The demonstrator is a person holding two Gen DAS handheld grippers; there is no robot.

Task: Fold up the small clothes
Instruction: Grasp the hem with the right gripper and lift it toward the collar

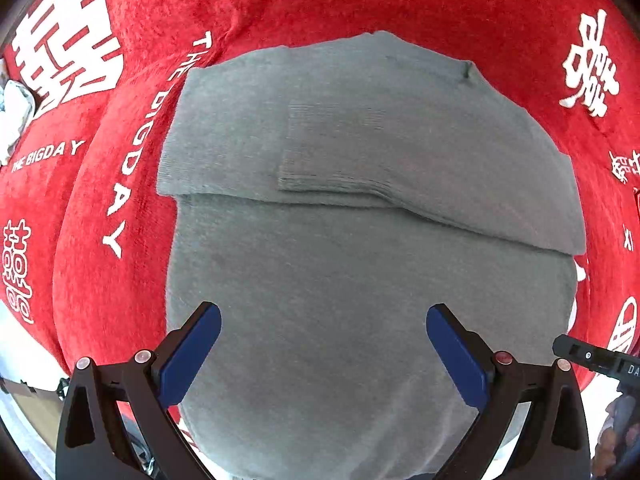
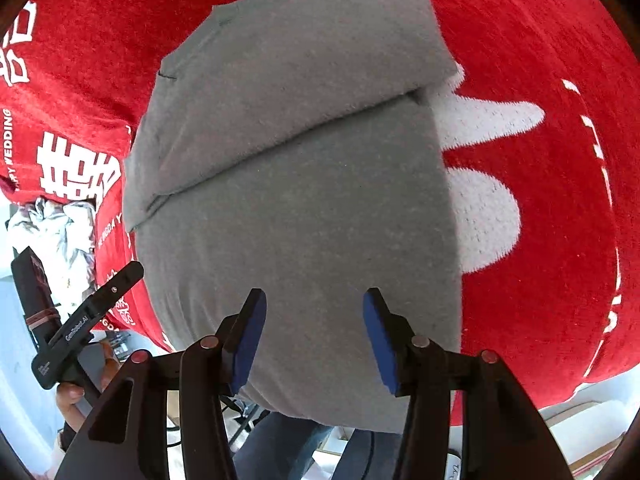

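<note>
Nearest the lens in the left wrist view, the left gripper point(image 1: 323, 334) points down with its two blue pads point(image 1: 188, 356) spread wide and nothing between them; it hangs released above the near part of the grey garment point(image 1: 340, 280). In the right wrist view the right gripper point(image 2: 314, 332) also has its blue-padded fingers point(image 2: 248, 340) parted, about half way, with only open air between them and the grey cloth lying below, so it grasps nothing. To the lower left of that view the left gripper shows from the side as a black finger, with a person's hand point(image 2: 70, 396) on its handle. The grey garment lies spread flat on a red cloth point(image 1: 280, 0) printed with white characters and the words "THE BIGDAY"; its far portion is folded over toward the near part, making a doubled layer whose edge runs across the fabric from side to side. Its near hem reaches the edge of the red cloth. Beyond the garment's left side, at the far edge of the red cloth, lies a crumpled white fabric point(image 2: 56, 224). Below the surface's edge in the right wrist view, the person's blue-trousered legs point(image 2: 288, 440) are visible.
</note>
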